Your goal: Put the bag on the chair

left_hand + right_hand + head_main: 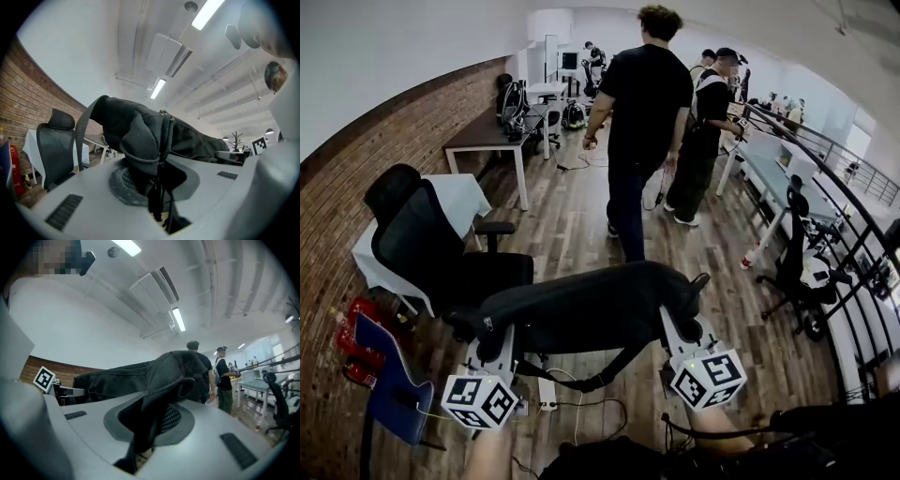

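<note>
I am holding the black bag [581, 314] up in the air between my two grippers, both of them pointing level. My left gripper [490, 333] is gripping the bag's left end: in the left gripper view its fingers [84, 199] are clamping down on a fold of black cloth and a zipper edge, with a grey strap [82, 129] looping over the top of the bag. My right gripper [682, 323] is gripping the other end, and in the right gripper view its fingers [225, 427] are pinching a thick fold of the same cloth, which is hanging down between them. The bag is stretching out long and roughly level from one gripper to the other, and a dark strap [591, 380] is sagging in a loop beneath it. The black office chair [431, 248] is standing to the left of the bag, close to the brick wall [347, 197], with its seat facing toward the bag; the bag's left end is hovering just beside the seat's front edge, and I cannot tell whether it is touching. A tabletop with a white cloth [461, 197] is sitting just behind the chair. Farther off on the wooden floor [572, 220], a person in black [642, 103] is walking away beside a second person [705, 127].
</note>
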`<state>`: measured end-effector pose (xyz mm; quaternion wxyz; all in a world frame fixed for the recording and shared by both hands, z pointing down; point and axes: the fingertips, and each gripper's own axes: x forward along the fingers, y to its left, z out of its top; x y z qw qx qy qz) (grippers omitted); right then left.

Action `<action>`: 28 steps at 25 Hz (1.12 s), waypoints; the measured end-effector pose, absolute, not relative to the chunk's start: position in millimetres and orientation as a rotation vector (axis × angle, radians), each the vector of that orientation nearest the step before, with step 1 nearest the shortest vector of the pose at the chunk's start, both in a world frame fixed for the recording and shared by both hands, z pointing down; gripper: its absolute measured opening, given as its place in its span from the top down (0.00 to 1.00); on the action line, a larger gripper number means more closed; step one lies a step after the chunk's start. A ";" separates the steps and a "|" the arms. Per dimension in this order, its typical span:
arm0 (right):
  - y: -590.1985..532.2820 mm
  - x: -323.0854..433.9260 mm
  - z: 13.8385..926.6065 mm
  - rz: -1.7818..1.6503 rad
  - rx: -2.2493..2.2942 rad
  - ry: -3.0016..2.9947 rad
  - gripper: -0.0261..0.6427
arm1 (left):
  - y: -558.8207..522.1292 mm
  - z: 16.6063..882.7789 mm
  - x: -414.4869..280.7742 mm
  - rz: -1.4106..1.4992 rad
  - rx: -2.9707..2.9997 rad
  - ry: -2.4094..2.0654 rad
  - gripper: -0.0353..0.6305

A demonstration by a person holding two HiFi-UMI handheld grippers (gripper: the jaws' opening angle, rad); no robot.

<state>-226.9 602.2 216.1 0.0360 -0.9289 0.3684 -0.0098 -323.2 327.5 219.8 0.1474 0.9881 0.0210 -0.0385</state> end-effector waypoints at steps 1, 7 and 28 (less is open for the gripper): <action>601.0 -228.6 216.4 -0.029 -2.850 1.128 0.89 | 325.8 220.7 -323.6 -0.112 2.843 0.069 0.85; 587.5 -238.1 216.4 -0.030 -2.831 1.114 0.89 | 311.1 221.2 -328.8 -0.104 2.836 0.091 0.85; 548.1 -209.7 225.5 -0.040 -2.815 1.136 0.89 | 274.5 228.1 -308.9 -0.115 2.855 0.101 0.85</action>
